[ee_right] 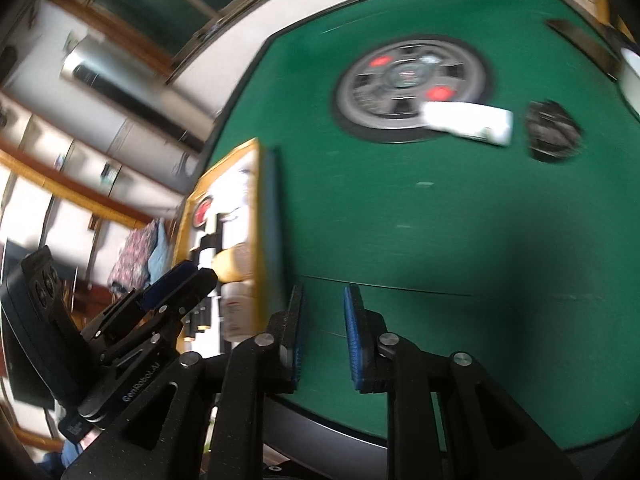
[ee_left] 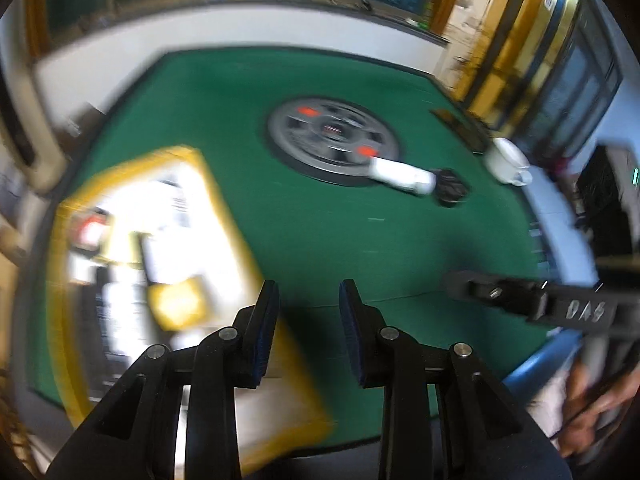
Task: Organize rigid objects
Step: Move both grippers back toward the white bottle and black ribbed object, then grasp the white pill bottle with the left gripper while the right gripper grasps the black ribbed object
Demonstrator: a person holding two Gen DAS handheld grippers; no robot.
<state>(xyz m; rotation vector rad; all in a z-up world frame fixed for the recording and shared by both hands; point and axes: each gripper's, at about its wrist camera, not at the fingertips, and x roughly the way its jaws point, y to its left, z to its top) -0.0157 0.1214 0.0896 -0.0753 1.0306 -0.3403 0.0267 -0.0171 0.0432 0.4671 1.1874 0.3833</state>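
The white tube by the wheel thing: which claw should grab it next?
Probably the right claw. It is open and empty over bare green table, facing the white tube. The left claw sits over the yellow box.

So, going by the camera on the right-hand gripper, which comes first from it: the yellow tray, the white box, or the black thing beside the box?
From the right gripper:
1. The yellow tray, close by on its left.
2. The white box, far across the green table, lying partly on the round grey disc.
3. The black object, just right of the box; those two are nearly level.
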